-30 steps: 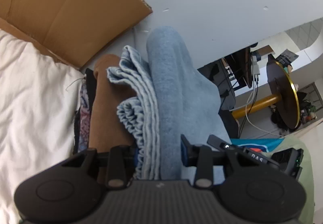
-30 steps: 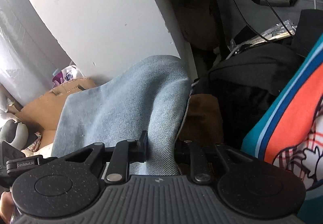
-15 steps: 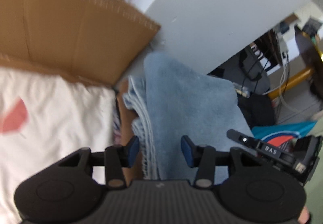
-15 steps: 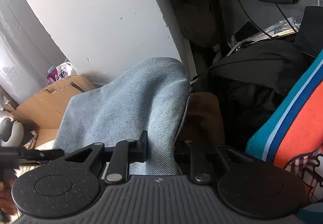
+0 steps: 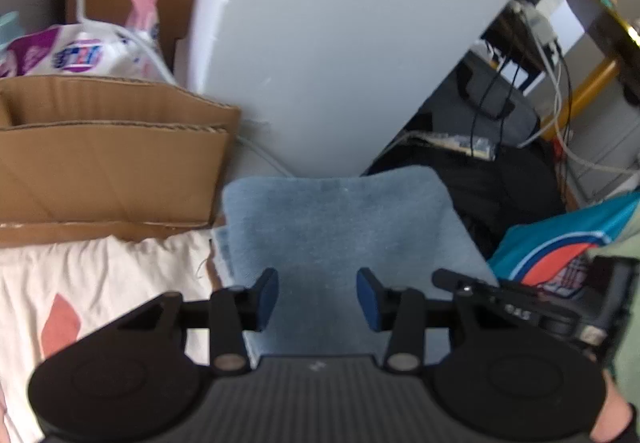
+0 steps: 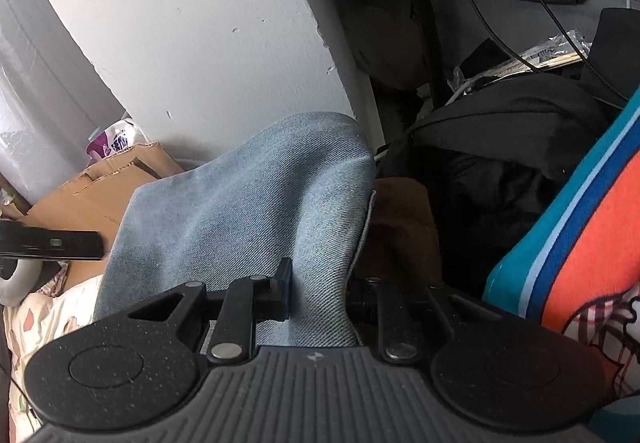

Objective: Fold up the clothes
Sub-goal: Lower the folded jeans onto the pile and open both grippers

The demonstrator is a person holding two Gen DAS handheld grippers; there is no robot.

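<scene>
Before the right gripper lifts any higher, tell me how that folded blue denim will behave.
The folded blue denim will probably droop: it already bends over in a soft curve beyond the right gripper. Its thick stacked layers suggest some weight. The coarse twill weave should resist slipping between the pads.

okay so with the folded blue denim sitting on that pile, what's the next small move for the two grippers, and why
Probably open the right gripper and draw it back. The folded blue denim already lies flat on the pile, on the brown garment. The left gripper hangs over it with nothing between its open jaws, while the right one is clamped on the denim's near edge.
</scene>
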